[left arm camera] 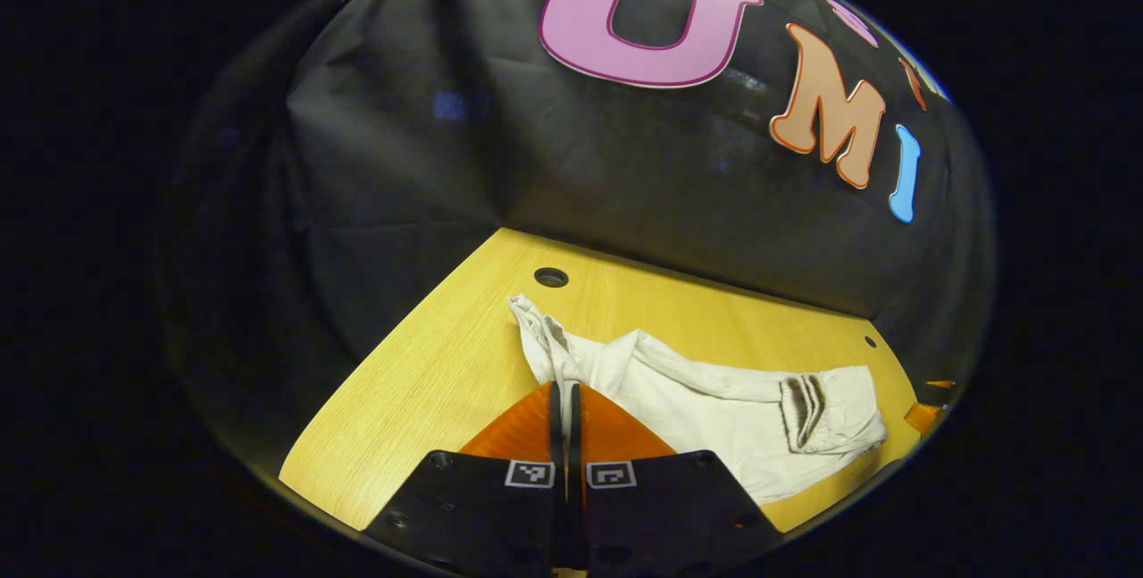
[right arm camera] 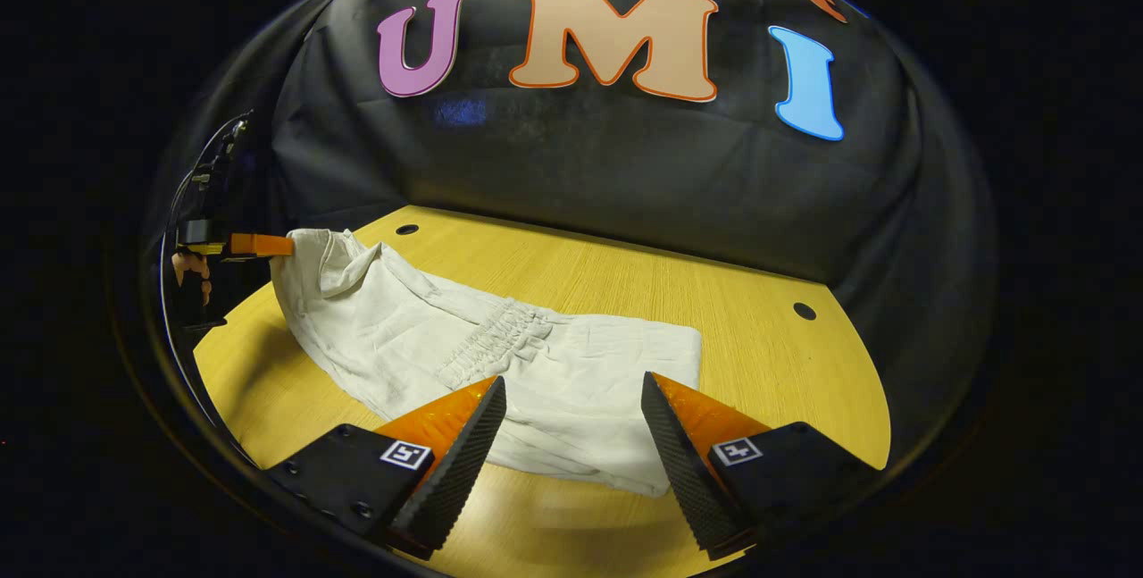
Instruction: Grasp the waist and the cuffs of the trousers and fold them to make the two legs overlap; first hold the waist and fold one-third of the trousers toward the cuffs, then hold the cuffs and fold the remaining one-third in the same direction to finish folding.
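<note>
A: Quick status. Where are the trousers (right arm camera: 500,364)?

B: Lying across the wooden surface (right arm camera: 759,355), pale cloth, rumpled. One end is lifted off the surface at the far left of my right gripper view. Gathered elastic band (right arm camera: 496,337) sits mid-cloth there.

A: Left gripper (left arm camera: 566,408)?

B: Fingers closed, almost no gap. Cloth edge (left arm camera: 536,328) rises right at their tips in my left gripper view, and from the right gripper view I see that same gripper (right arm camera: 259,245) at the raised end of the cloth. I judge it's pinching fabric, but the contact itself is hidden by the fingers.

A: Right gripper (right arm camera: 571,422)?

B: Fingers wide apart, holding nothing. They hover just over the near edge of the trousers, cloth between and below them.

A: Which step?

B: Looks like setting the two holds for the leg-overlap fold. One end gripped, other end not yet.

A: How do I do it clean?

B: I'd drop the right fingers straight onto the near edge, catch all layers, close fully before lifting. Then raise both ends level, keep the cloth taut between grippers so it doesn't sag, and lay one leg squarely on the other. Risk: grabbing just the top layer, or the left pinch slipping if I pull too hard.
</note>
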